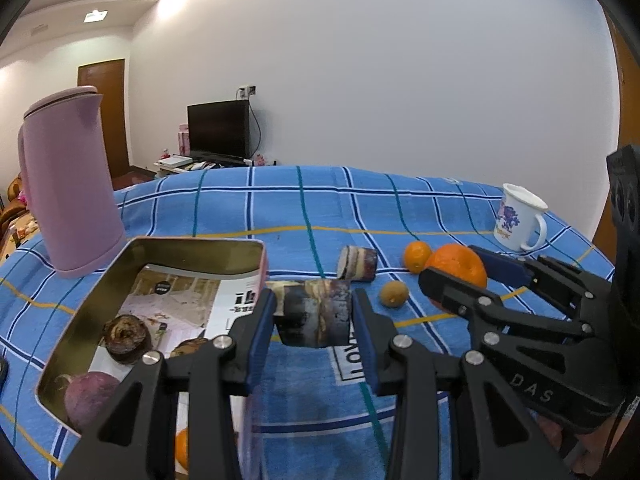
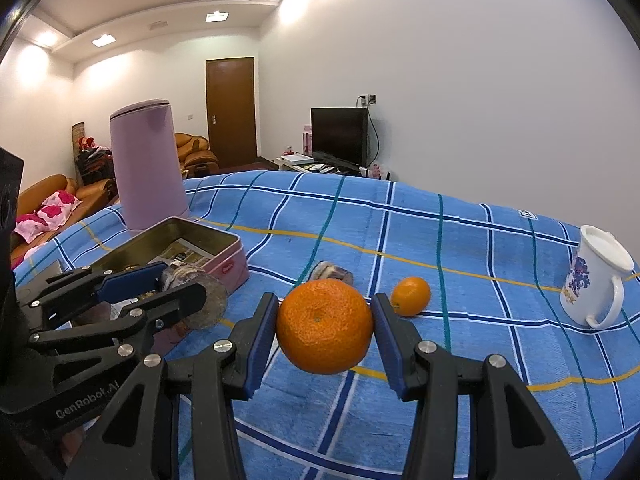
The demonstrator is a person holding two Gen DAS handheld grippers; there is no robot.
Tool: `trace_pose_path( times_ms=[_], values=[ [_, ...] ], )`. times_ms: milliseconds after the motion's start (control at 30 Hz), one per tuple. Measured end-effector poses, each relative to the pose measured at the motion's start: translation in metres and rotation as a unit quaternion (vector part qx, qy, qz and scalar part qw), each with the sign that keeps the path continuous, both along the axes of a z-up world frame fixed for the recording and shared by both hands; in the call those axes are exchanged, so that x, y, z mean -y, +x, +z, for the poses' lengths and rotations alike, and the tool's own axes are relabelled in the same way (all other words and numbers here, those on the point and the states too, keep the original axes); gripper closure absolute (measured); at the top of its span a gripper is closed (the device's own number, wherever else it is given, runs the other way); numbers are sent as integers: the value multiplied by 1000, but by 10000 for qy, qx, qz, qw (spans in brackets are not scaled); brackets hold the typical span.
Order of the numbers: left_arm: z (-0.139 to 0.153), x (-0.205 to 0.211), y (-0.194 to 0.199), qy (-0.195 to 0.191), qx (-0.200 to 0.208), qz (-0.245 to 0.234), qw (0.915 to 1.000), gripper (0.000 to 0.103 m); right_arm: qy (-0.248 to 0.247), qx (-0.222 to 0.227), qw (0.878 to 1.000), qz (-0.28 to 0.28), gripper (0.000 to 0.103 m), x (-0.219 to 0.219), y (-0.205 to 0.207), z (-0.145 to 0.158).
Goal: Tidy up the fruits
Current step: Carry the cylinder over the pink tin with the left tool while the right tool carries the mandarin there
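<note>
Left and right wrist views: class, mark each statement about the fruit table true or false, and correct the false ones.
1. The right tongs grip a large orange. True.
2. The left tongs hold a kiwi. False: they hold a dark sugarcane piece; the small brown fruit lies on the cloth.
3. The tin is empty. False: produce lies inside.
4. The mug stands upright. True.

Orange fruit [image 1: 182, 454] in tin [image 1: 72, 344] mostly hidden behind left claw [image 1: 313, 320] arm; mug [image 2: 596, 284] print illegible.
</note>
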State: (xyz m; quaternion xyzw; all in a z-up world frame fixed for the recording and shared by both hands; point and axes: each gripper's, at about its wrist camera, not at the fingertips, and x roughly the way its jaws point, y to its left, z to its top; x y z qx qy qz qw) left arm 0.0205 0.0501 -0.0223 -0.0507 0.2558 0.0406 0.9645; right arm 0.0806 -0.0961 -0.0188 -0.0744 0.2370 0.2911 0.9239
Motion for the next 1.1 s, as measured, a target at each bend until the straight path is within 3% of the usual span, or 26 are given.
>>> trace_pose_path(
  times_ms=[1100],
  values=[
    [7,-30,-24,-121,198,173,9996,63,-174,18,9993,324,53,-40,-5,-1]
  ],
)
